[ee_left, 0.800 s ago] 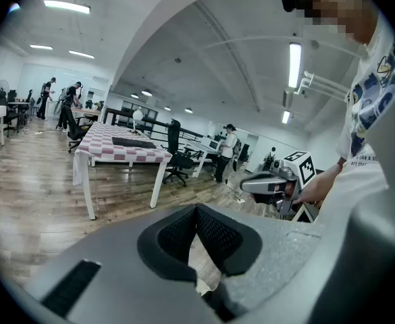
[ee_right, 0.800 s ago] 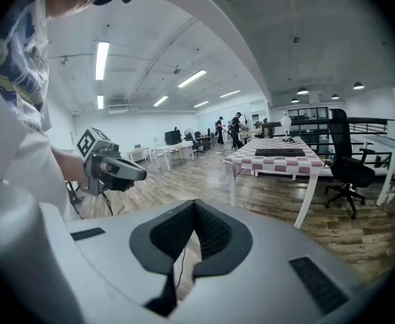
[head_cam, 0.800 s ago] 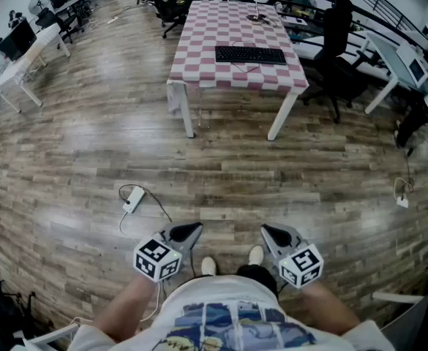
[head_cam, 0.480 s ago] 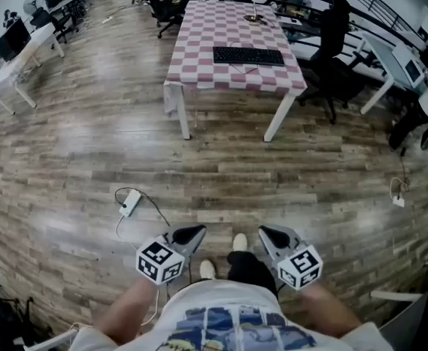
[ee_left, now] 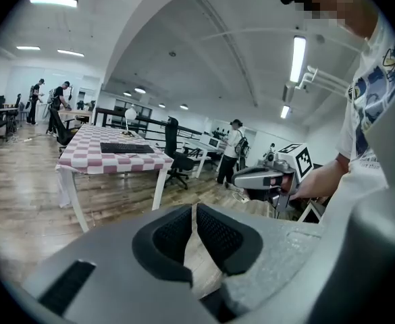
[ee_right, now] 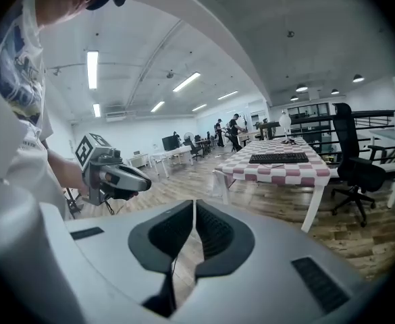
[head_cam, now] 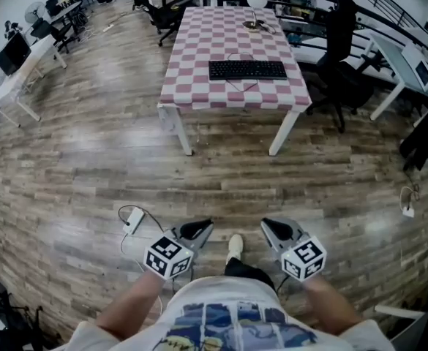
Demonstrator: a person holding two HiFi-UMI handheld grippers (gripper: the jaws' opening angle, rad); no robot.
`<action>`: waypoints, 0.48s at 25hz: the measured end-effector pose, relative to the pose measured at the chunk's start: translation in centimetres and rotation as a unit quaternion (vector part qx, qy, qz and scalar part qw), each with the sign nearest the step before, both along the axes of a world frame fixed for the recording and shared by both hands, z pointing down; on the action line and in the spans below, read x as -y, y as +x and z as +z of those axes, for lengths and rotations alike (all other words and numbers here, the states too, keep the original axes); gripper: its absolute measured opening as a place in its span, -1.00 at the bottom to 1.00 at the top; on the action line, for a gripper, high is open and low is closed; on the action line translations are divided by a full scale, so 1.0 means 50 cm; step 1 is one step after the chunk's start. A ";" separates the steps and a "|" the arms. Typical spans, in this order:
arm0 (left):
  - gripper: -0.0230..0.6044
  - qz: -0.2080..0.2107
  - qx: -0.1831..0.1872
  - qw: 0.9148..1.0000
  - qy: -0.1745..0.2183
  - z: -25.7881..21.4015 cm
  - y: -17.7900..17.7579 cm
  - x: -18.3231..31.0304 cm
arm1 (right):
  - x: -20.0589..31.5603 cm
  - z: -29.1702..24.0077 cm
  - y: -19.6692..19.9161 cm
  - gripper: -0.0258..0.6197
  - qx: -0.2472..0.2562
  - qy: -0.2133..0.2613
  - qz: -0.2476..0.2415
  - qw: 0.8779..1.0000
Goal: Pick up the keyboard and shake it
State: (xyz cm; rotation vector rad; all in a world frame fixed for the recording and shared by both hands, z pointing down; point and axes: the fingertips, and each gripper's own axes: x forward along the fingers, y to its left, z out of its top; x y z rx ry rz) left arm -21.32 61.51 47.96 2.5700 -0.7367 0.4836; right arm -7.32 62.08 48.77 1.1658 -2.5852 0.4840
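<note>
A flat black keyboard [head_cam: 247, 69] lies on the far desk [head_cam: 192, 86], which has a pink-and-white checked cloth draped over white legs. The floor [head_cam: 89, 159] is glossy wood planks. Near, well apart from the desk, the left claw [head_cam: 205, 227] and right claw [head_cam: 267, 226], grey shells with ribbed black pads, are both closed on nothing. The person's arms are cut off at the near edge. The individual keys are too small to make out.
</note>
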 end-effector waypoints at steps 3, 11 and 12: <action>-0.80 -0.002 0.006 1.000 0.002 -0.010 0.039 0.087 | 0.084 -0.004 0.043 -0.79 0.004 0.003 -0.002 1.000; -0.72 -0.016 0.002 1.000 -0.003 -0.008 0.114 0.266 | 0.265 0.036 0.162 -0.64 -0.014 -0.012 0.018 1.000; -0.72 -0.017 0.002 1.000 -0.005 -0.005 0.117 0.288 | 0.288 0.038 0.169 -0.63 -0.015 -0.014 0.020 1.000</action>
